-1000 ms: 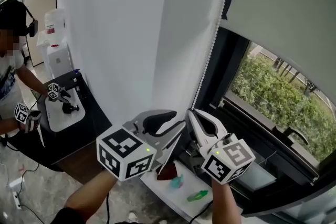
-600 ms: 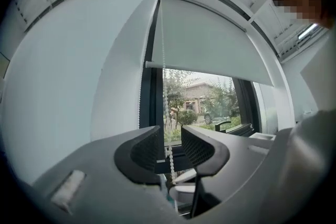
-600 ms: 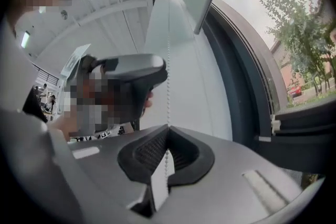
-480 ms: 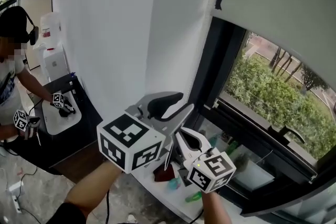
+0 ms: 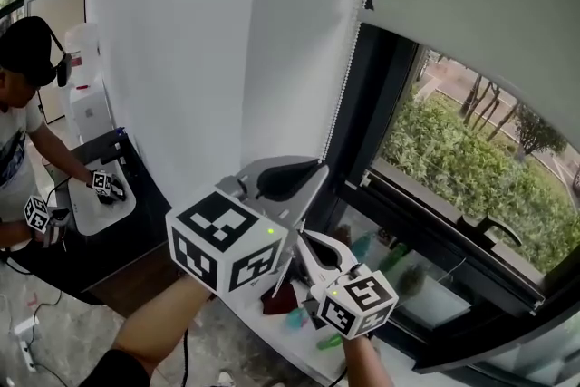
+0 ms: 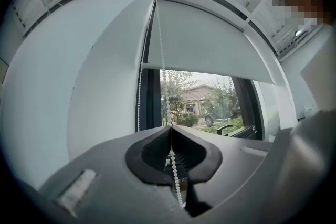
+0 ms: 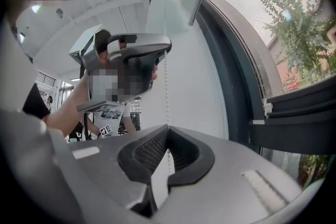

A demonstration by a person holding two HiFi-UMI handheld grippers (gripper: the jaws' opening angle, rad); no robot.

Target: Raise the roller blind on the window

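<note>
The grey roller blind [image 5: 489, 4] covers the top of the window; in the left gripper view the roller blind [image 6: 210, 50] ends about halfway down the pane. Its white bead chain [image 5: 349, 77] hangs along the dark frame. My left gripper [image 5: 323, 169] has just been closing and now pinches the bead chain [image 6: 161, 60], which runs between its tips [image 6: 170, 127]. Just below it, my right gripper [image 5: 303, 237] is shut on the same chain. In the right gripper view the bead chain [image 7: 167, 86] rises from the right gripper [image 7: 168, 126] to the left gripper [image 7: 166, 53].
A dark window frame [image 5: 426, 222] with a handle [image 5: 494, 227] borders the pane, with green shrubs outside. Below my hands a white ledge [image 5: 272, 331] holds small green and red items. At far left another person [image 5: 23, 104] works at a black table [image 5: 118, 222].
The right gripper has sunk lower along the chain. The left gripper has risen a little and its jaws have closed on the chain above the right one.
</note>
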